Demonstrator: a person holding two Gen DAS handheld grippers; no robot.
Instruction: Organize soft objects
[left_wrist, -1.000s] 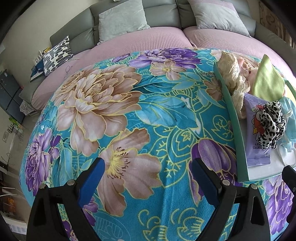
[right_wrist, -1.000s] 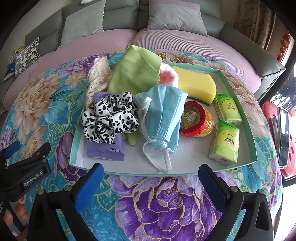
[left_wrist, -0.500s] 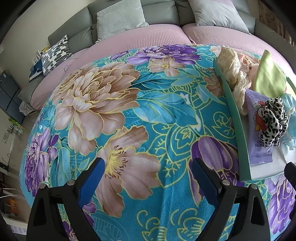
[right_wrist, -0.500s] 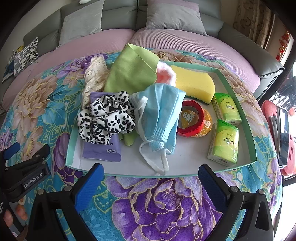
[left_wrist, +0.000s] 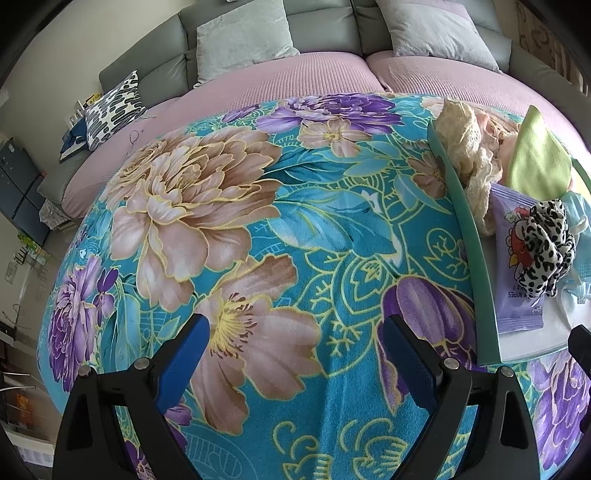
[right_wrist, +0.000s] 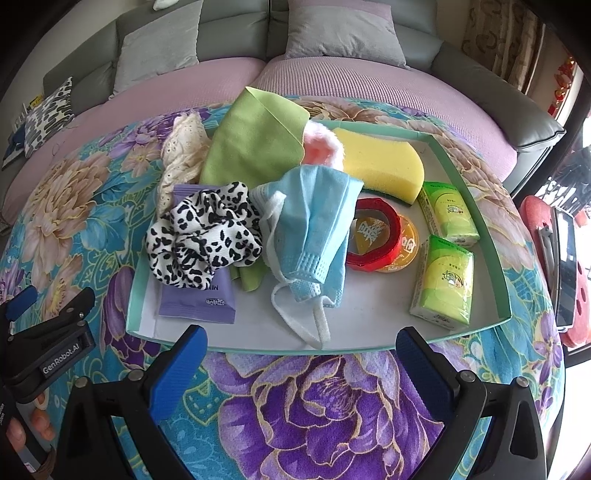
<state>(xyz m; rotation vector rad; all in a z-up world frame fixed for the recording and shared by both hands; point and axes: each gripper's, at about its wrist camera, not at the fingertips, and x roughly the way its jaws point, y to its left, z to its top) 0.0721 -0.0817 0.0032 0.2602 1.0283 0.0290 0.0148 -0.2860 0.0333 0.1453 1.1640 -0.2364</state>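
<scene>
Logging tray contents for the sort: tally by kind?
Green tissue packs: 2
Purple wet-wipes pack: 1
Leopard-print fabric scrunchie: 1
Blue pleated face mask: 1
Yellow foam sponge: 1
Green cloth: 1
Cream lace fabric: 1
Pink fluffy item: 1
Red ring: 1
Total: 10

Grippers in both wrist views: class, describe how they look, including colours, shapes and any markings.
Each gripper, left and right, has two black, angular plastic arms with silver screws, ending in flat blue pads. In the right wrist view, the left gripper shows from the side, with white "GenRobot.AI" lettering on its black body. No cables or sleeves are visible.
</scene>
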